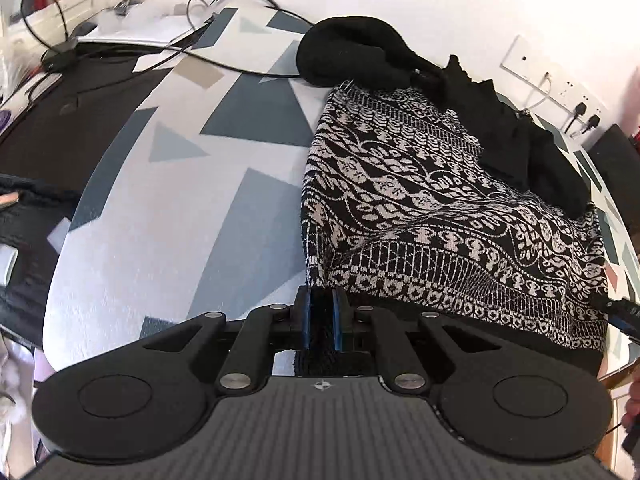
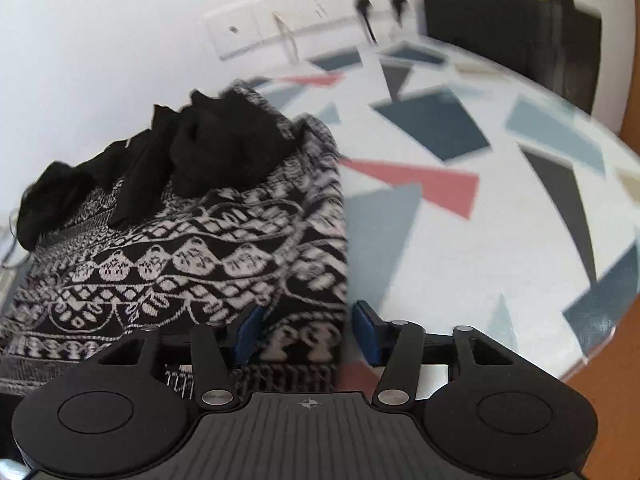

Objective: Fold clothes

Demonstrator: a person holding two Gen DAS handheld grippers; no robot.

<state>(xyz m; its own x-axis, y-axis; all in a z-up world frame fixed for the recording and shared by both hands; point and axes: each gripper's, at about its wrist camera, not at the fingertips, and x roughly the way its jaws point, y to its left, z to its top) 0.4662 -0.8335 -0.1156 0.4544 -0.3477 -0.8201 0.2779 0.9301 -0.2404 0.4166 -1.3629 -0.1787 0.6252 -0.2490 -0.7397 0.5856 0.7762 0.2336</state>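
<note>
Left gripper fingers clamping patterned garment hem, right gripper fingers spread astride its edge.

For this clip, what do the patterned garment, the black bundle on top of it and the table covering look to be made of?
Patterned garment: likely a jacquard knit, matte; stitch rows show and the black-and-white motif looks knitted in.
Black bundle: soft, matte, slightly fuzzy cloth, possibly knit or fleece; no weave resolvable.
Table covering: white with coloured triangles, apparently printed cloth under a glossy clear sheet or glass, judging by the sheen; uncertain.
</note>
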